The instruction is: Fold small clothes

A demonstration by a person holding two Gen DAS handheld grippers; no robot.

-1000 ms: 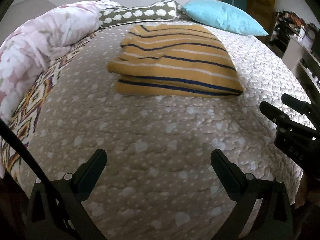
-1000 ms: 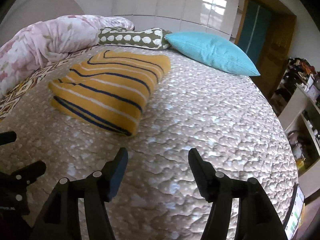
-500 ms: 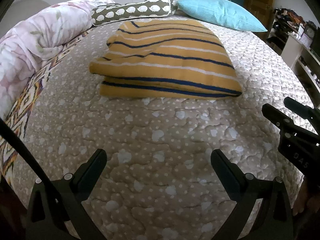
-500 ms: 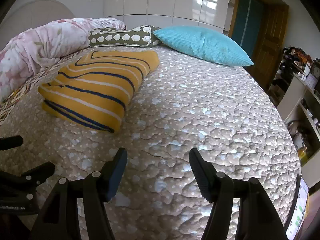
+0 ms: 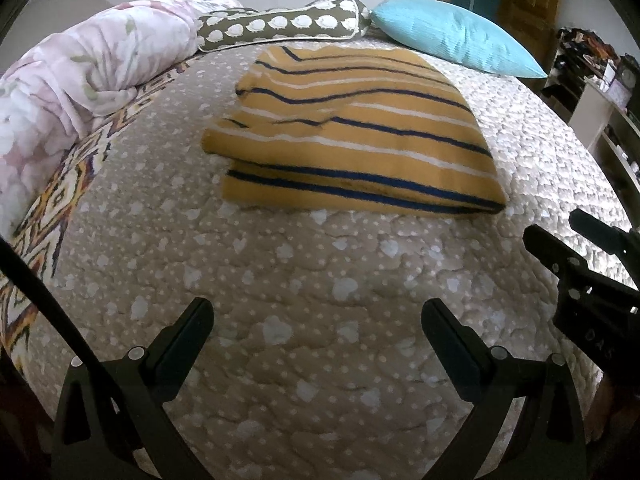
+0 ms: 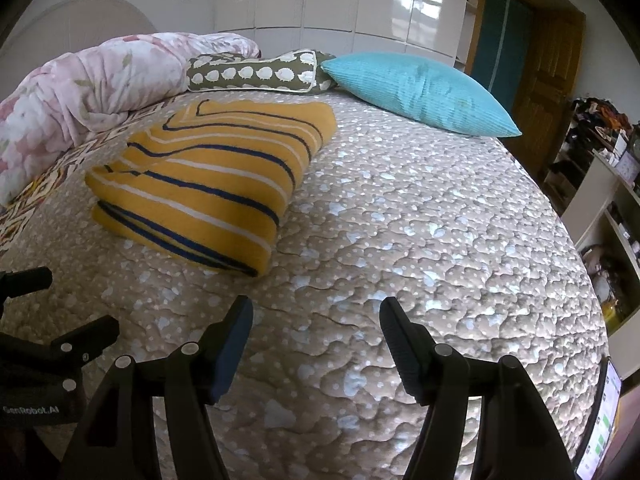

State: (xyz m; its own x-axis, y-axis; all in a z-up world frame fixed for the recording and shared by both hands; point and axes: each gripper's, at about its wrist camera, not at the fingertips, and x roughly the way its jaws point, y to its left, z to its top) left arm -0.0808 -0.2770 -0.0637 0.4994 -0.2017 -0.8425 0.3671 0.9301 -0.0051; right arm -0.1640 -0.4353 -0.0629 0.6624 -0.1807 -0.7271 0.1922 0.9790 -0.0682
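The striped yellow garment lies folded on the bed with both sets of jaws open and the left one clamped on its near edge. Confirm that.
Not quite. The striped yellow garment does lie folded on the bed, and both sets of jaws are open, but the left gripper is not clamped on it. The left wrist view shows its jaws apart over bare quilt, short of the garment's near edge. The right gripper also holds nothing.

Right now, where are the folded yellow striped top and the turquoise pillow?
Folded yellow striped top (image 5: 360,136): left wrist view, middle of its upper layer.
Turquoise pillow (image 6: 416,90): right wrist view, centre of its ribbed face.
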